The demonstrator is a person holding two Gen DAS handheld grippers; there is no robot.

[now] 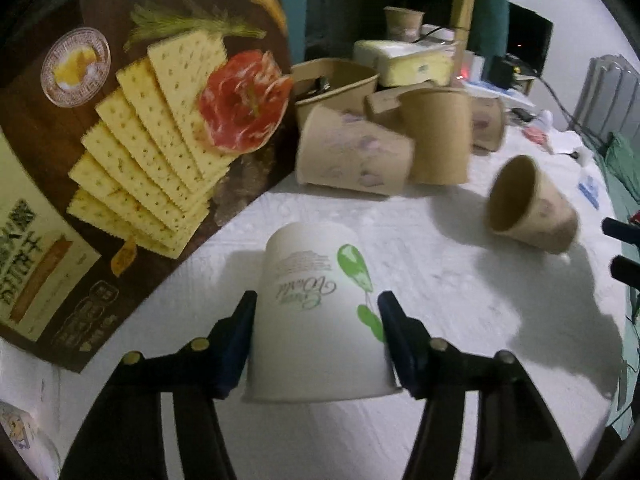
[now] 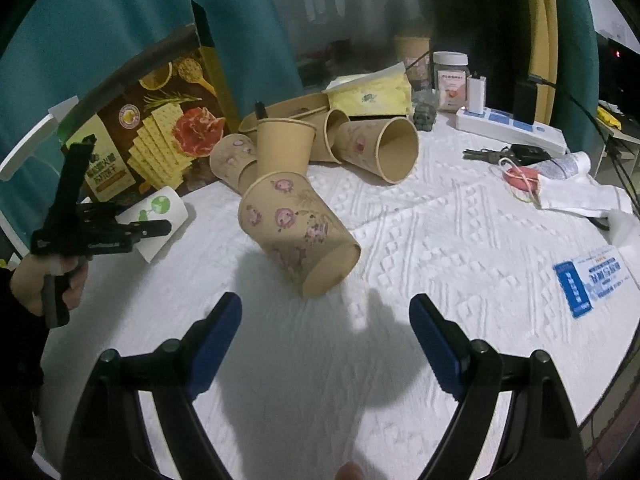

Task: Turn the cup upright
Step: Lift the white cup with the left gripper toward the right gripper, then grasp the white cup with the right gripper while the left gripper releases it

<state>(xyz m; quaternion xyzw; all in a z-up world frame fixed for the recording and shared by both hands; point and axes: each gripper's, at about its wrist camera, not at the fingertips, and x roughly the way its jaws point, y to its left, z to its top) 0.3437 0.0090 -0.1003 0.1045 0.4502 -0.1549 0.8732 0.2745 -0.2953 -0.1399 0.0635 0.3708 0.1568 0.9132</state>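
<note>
A white paper cup (image 1: 320, 320) with green print lies on its side on the white tablecloth (image 1: 440, 300), its mouth toward the camera. My left gripper (image 1: 318, 304) is shut on it, a blue pad pressed against each side. The right wrist view shows that left gripper (image 2: 152, 228) in a person's hand, around the white cup (image 2: 158, 212). A brown floral cup (image 2: 296, 232) lies tipped on its side just beyond my right gripper (image 2: 325, 302), which stands open with nothing between its fingers. The same floral cup (image 1: 528, 208) shows at the right of the left wrist view.
A cracker box (image 1: 140, 120) stands close on the left. Several brown cups (image 2: 320, 136) are piled behind, some upright, some on their sides. A power strip (image 2: 512, 128), keys (image 2: 504, 156) and a blue card (image 2: 588, 280) lie on the right, near the table's round edge.
</note>
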